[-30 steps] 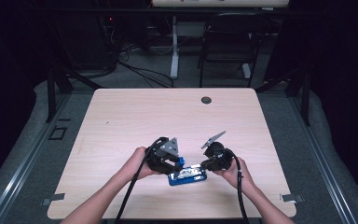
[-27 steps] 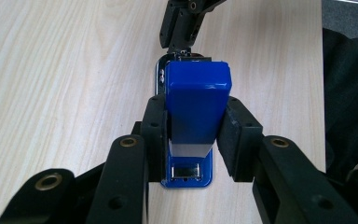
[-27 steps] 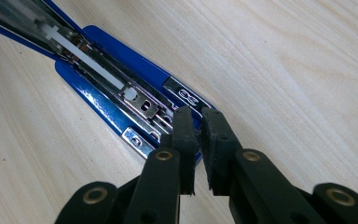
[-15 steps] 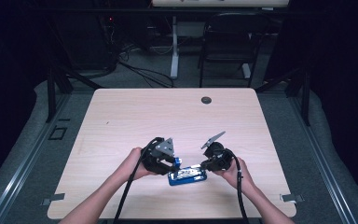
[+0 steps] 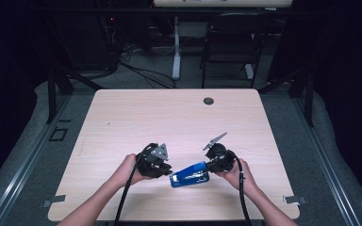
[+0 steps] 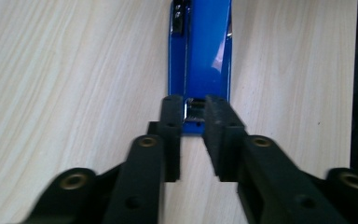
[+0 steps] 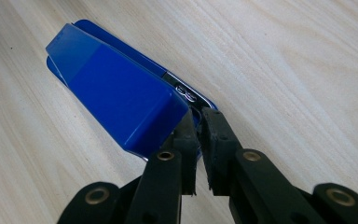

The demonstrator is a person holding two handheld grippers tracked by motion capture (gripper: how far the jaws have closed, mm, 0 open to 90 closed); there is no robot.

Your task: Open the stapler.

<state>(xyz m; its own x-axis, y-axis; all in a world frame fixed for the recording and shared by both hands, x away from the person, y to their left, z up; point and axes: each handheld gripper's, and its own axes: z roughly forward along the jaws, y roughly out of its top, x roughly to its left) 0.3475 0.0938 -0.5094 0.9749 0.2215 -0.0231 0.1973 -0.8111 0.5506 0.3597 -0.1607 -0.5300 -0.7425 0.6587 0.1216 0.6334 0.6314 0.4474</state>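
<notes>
The blue stapler [image 5: 190,173] lies on the wooden table [image 5: 169,117]. The right gripper [image 7: 199,125] is clamped on the stapler's back end, lifting its lid. The left gripper [image 6: 189,113] has just been closing on its front end, which sits between the jaws.

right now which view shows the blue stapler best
The right gripper view: the stapler lies there at an angle, its blue top raised off the base. The left gripper view shows one end from above; the high view shows it small on the table.
</notes>
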